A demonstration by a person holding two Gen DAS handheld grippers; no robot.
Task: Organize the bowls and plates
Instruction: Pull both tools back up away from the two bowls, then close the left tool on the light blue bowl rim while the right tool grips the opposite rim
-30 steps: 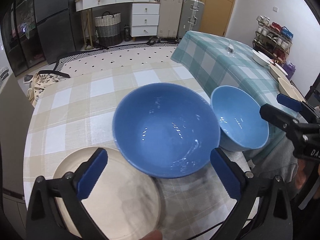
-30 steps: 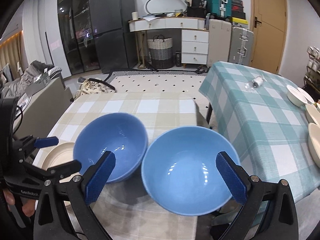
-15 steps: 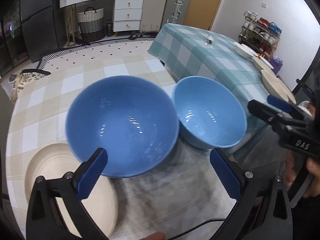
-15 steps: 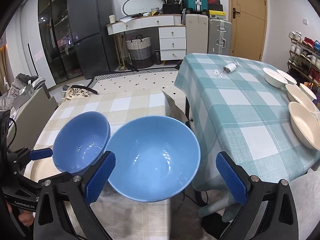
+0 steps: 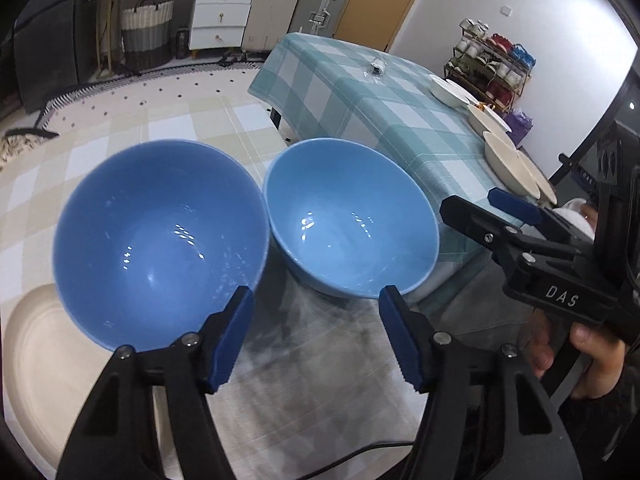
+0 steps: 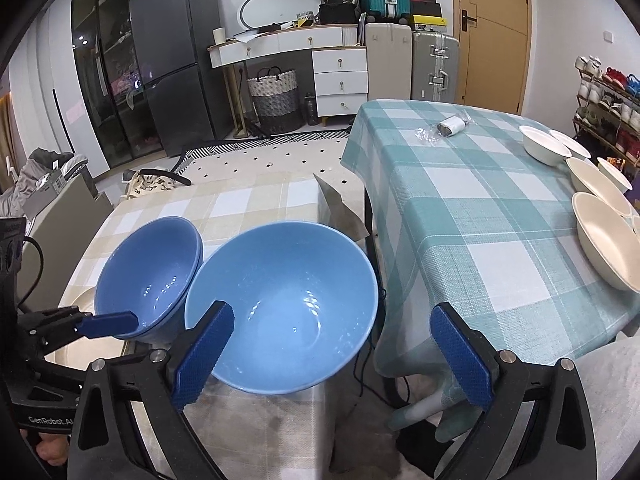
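Bowls of blue glaze stand side by side, rims almost touching, on the beige-checked counter (image 5: 168, 120): darker bowl (image 5: 156, 240) at left, partly over a cream plate (image 5: 36, 360), lighter bowl (image 5: 352, 216) at right. Left tongs (image 5: 316, 332), jaws just narrowed, stand apart before the gap between the bowls, gripping nothing. Right tongs (image 6: 332, 348) gape wide, one pad inside the lighter bowl's rim, empty. Cream bowls (image 6: 600, 224) line the teal-checked counter (image 6: 460, 208) farther right.

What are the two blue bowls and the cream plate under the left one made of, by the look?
Darker blue bowl and lighter blue bowl: likely glazed ceramic, possibly melamine; sharp light glints show a glossy finish. Cream plate: duller, matte surface with faint rings, perhaps stoneware or plastic; cannot tell.
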